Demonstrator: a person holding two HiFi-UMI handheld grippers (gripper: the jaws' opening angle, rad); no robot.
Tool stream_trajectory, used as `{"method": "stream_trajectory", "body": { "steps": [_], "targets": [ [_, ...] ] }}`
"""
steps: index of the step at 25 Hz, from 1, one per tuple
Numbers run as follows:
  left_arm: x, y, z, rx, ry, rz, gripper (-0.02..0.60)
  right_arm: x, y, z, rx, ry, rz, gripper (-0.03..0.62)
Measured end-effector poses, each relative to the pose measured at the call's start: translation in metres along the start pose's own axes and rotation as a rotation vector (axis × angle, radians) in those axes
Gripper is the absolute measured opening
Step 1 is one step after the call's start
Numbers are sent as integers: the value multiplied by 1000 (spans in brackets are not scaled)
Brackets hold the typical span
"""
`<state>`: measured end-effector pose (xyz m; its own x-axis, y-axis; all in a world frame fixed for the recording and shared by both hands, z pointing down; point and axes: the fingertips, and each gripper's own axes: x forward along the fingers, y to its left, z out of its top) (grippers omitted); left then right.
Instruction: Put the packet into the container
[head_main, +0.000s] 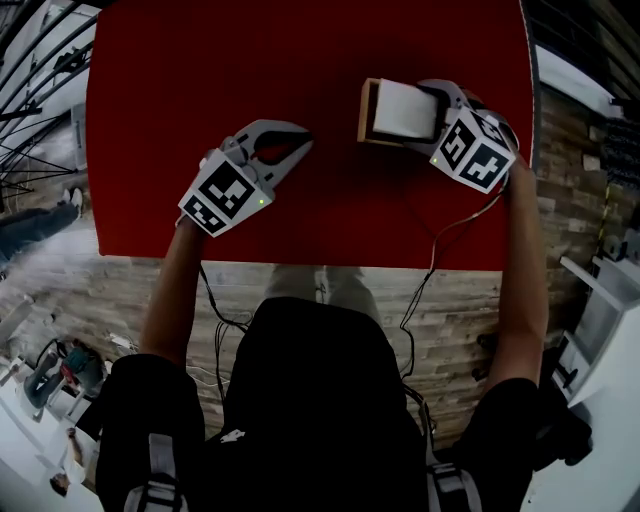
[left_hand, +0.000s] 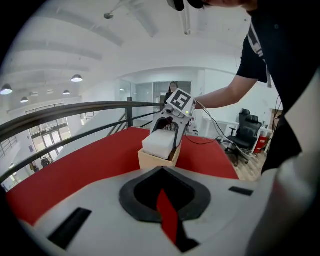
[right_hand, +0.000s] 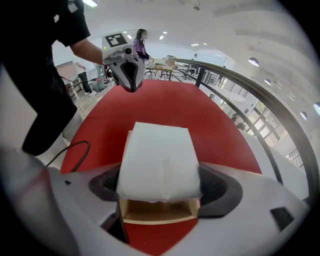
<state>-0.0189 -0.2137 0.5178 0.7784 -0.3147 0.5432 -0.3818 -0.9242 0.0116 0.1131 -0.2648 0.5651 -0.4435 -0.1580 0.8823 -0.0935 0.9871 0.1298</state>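
Note:
A white packet (head_main: 398, 108) lies partly in a small open wooden container (head_main: 368, 110) on the red table (head_main: 200, 80). My right gripper (head_main: 418, 112) is shut on the packet, one jaw on each side. From the right gripper view the packet (right_hand: 160, 157) fills the gap of that gripper (right_hand: 160, 186) and hangs over the container (right_hand: 157, 214) below it. My left gripper (head_main: 303, 143) rests on the table left of the container, shut with nothing in it. In its own view the left gripper (left_hand: 162, 192) points at the container (left_hand: 156, 160) and the packet (left_hand: 160, 142).
The red table ends close to my body at its near edge (head_main: 300, 265), with wood floor beyond. Cables (head_main: 440, 240) run from both grippers down past that edge. A railing (right_hand: 235, 95) runs beyond the table's far side.

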Motion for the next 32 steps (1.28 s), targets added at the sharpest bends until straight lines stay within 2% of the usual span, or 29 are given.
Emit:
{"method": "stream_trajectory", "body": {
  "steps": [4, 11, 16, 27, 32],
  "targets": [
    [-2, -4, -1, -15, -5, 13, 8, -1, 2, -4, -22, -9, 15, 440],
    [-3, -5, 2, -20, -6, 22, 8, -5, 2, 4, 142, -93, 62, 440],
    [-6, -2, -2, -16, -4, 22, 8, -6, 3, 5, 160, -97, 75, 440],
    [-7, -5, -1, -16, -15, 17, 8, -22, -12, 5, 231, -164, -25, 440],
    [-12, -7, 9, -55, -61, 44, 8, -44, -7, 11, 329, -290, -112, 427]
  ]
}}
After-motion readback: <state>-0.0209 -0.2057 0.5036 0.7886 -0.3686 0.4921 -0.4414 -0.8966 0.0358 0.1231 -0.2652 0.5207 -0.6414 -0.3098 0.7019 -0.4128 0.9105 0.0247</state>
